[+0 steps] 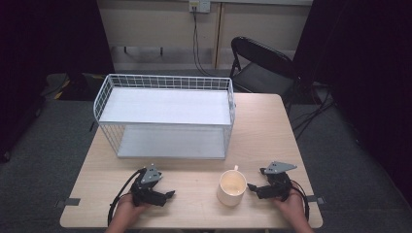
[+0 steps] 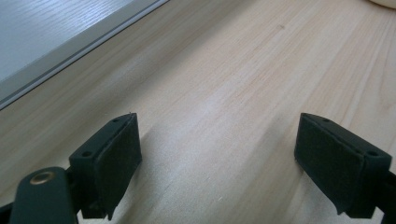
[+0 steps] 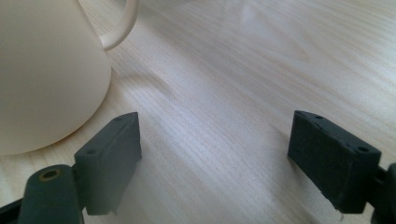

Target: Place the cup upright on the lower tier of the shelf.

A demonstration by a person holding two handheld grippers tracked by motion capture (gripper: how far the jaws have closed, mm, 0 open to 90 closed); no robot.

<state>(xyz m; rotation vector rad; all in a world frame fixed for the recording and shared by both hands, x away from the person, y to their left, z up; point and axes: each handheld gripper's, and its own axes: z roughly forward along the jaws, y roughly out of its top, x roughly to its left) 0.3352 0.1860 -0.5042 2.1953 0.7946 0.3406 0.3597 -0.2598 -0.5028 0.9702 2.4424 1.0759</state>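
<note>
Tabletop (image 1: 272, 141): pale blond wood with fine straight grain lines.
Mug (image 1: 231, 188): plain cream, inside and out, no pattern.
Wire rack (image 1: 165, 116): white grid mesh sides, flat white-grey shelves.
Left gripper (image 1: 167, 195): black, grey plate on top.
Right gripper (image 1: 251, 187): black, grey plate on top.
Folding chair (image 1: 262, 65): black.
Floor (image 1: 43, 160): dark grey carpet.
Back wall (image 1: 160, 24): beige.

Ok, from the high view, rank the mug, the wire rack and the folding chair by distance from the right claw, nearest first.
1. Mug: just to the left of the right claw, on the table's near edge.
2. Wire rack: farther back, toward the left.
3. Folding chair: beyond the table's far edge.
</note>
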